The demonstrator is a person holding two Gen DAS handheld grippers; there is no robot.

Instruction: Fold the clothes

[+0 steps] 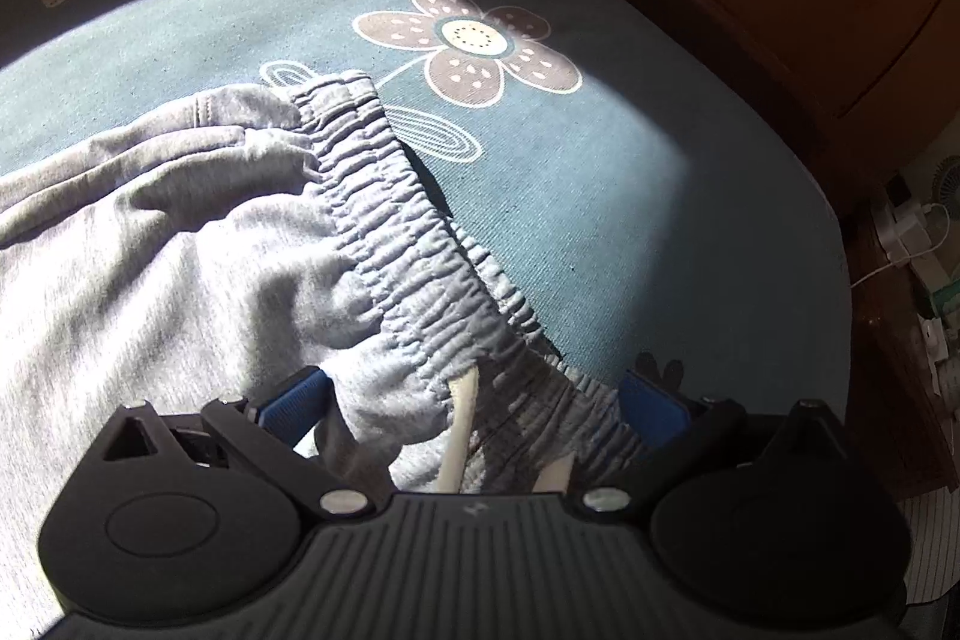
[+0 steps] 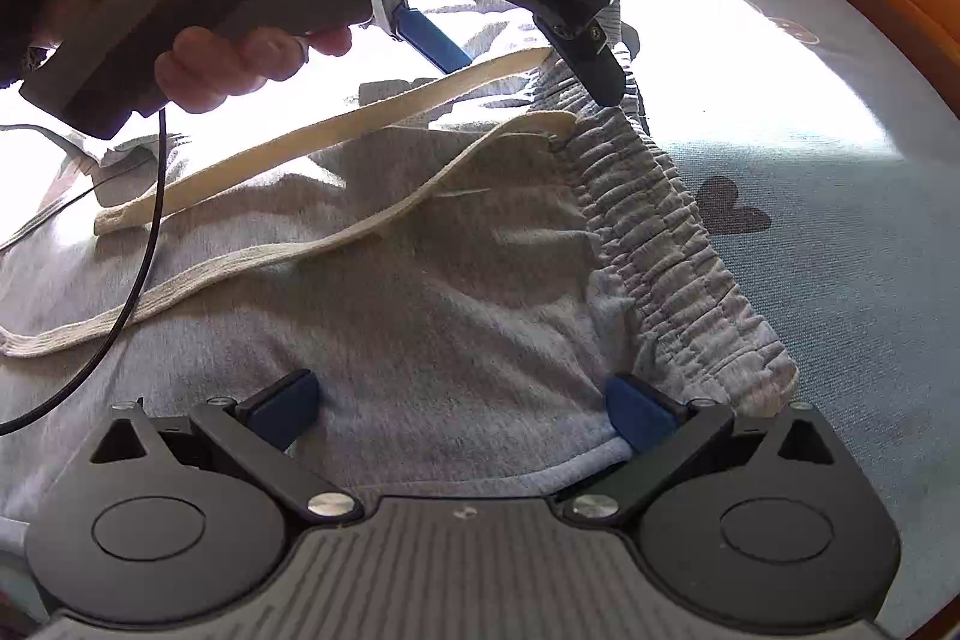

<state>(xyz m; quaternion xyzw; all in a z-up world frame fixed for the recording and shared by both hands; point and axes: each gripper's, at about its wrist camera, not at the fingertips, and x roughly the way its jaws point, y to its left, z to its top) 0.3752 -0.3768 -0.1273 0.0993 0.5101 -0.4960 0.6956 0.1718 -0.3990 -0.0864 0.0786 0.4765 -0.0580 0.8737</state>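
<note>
Grey sweatpants [image 1: 180, 268] lie on a teal bedsheet [image 1: 588, 172] printed with flowers. Their elastic waistband [image 1: 390, 220] runs diagonally toward my left gripper [image 1: 474, 400], which is open, its blue pads wide apart on either side of the band and the cream drawstring [image 1: 462, 424]. In the right wrist view, my right gripper [image 2: 459, 409] is also open and straddles the near corner of the waistband [image 2: 660, 244]. A hand [image 2: 198, 58] holds the left gripper [image 2: 534, 82] above the far end of the band. Two drawstring ends [image 2: 288, 148] trail left across the cloth.
A wooden bed frame [image 1: 750, 28] curves around the mattress edge on the right. Past it, on the floor, lie white chargers and cables [image 1: 912, 232]. A black cable [image 2: 150, 232] hangs from the left gripper's handle across the pants. Bare sheet [image 2: 840, 280] lies right of the waistband.
</note>
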